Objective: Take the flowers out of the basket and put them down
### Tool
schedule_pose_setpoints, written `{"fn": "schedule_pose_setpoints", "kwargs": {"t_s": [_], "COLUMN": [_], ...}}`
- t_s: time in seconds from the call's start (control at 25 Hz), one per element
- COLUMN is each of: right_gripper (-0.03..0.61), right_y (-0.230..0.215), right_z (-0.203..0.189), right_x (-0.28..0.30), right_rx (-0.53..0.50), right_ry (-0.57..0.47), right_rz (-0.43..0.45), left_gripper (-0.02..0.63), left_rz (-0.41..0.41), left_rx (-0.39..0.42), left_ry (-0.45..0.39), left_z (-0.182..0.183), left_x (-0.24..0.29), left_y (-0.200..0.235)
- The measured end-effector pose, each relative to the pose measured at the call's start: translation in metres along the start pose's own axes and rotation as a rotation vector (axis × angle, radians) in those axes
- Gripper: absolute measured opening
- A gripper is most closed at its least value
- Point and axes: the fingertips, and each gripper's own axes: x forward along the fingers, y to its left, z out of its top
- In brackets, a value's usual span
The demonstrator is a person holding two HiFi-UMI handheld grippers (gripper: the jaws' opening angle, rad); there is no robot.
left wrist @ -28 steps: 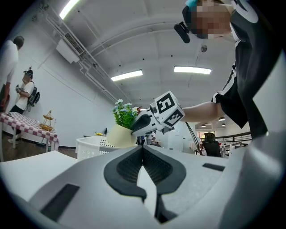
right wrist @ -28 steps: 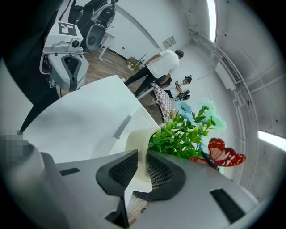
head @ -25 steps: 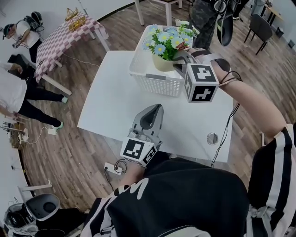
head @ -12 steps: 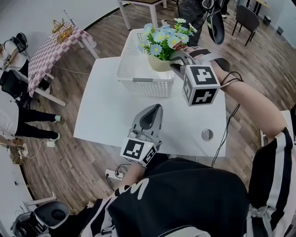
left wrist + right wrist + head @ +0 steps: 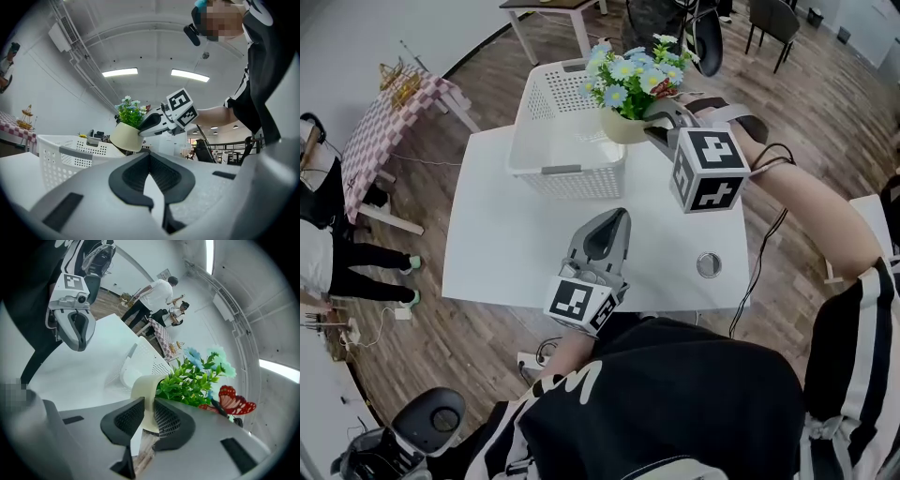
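Note:
A cream pot (image 5: 622, 126) of blue and white flowers (image 5: 634, 73) hangs in the air just past the right rim of the white perforated basket (image 5: 565, 142). My right gripper (image 5: 657, 122) is shut on the pot's rim (image 5: 145, 391), with green leaves (image 5: 192, 380) and a red butterfly pick (image 5: 233, 402) beside the jaws. From the left gripper view the pot (image 5: 127, 137) is above the basket (image 5: 63, 158), level with its rim. My left gripper (image 5: 600, 234) rests low near the white table's (image 5: 502, 246) front edge, jaws together and holding nothing.
A small round metal disc (image 5: 708, 265) lies on the table's right side. On the wood floor stand a checked-cloth table (image 5: 394, 105) at far left, another table and dark chairs (image 5: 772, 21) behind. People are at the left edge (image 5: 323, 239).
The right gripper has carried the pot from over the basket to beyond its right rim. The left gripper has stayed put.

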Motion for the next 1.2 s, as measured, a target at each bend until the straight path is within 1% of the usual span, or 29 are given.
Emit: {"fn": "schedule_pose_setpoints", "kwargs": {"t_s": [0.36, 0.48, 0.6, 0.64, 0.68, 0.76, 0.84, 0.96, 1.04, 1.12, 1.2], "right_gripper": [0.074, 0.067, 0.047, 0.015, 0.015, 0.015, 0.015, 0.015, 0.015, 0.015, 0.015], "right_y": [0.012, 0.023, 0.03, 0.029, 0.028, 0.038, 0.067, 0.115, 0.128, 0.137, 0.143], "right_z": [-0.037, -0.051, -0.064, -0.066, -0.068, -0.073, -0.086, -0.111, -0.119, -0.121, -0.119], "right_x": [-0.01, -0.005, 0.002, 0.004, 0.006, 0.019, 0.044, 0.08, 0.083, 0.08, 0.079], "right_rx": [0.071, 0.056, 0.04, 0.044, 0.057, 0.128, 0.214, 0.264, 0.311, 0.312, 0.266], "right_ry": [0.05, 0.079, 0.1, 0.1, 0.098, 0.091, 0.1, 0.155, 0.16, 0.164, 0.171], "right_rz": [-0.006, -0.007, -0.04, -0.056, -0.064, -0.04, 0.008, 0.056, 0.085, 0.123, 0.13], "left_gripper": [0.005, 0.005, 0.005, 0.005, 0.005, 0.005, 0.005, 0.005, 0.005, 0.005, 0.005], "left_rz": [-0.065, -0.08, -0.086, -0.088, -0.09, -0.09, -0.09, -0.079, -0.066, -0.056, -0.054], "left_rx": [-0.005, -0.001, -0.002, -0.002, -0.001, 0.004, 0.007, 0.001, 0.001, 0.002, 0.003], "left_ry": [0.025, 0.034, 0.036, 0.039, 0.046, 0.068, 0.083, 0.09, 0.098, 0.108, 0.11], "left_z": [-0.011, -0.012, -0.012, -0.012, -0.014, -0.021, -0.028, -0.033, -0.033, -0.033, -0.032], "left_x": [0.015, 0.019, 0.021, 0.022, 0.021, 0.02, 0.016, 0.006, 0.005, 0.005, 0.006], "left_y": [-0.019, -0.027, -0.032, -0.032, -0.031, -0.028, -0.022, -0.009, -0.006, -0.005, -0.005]}}
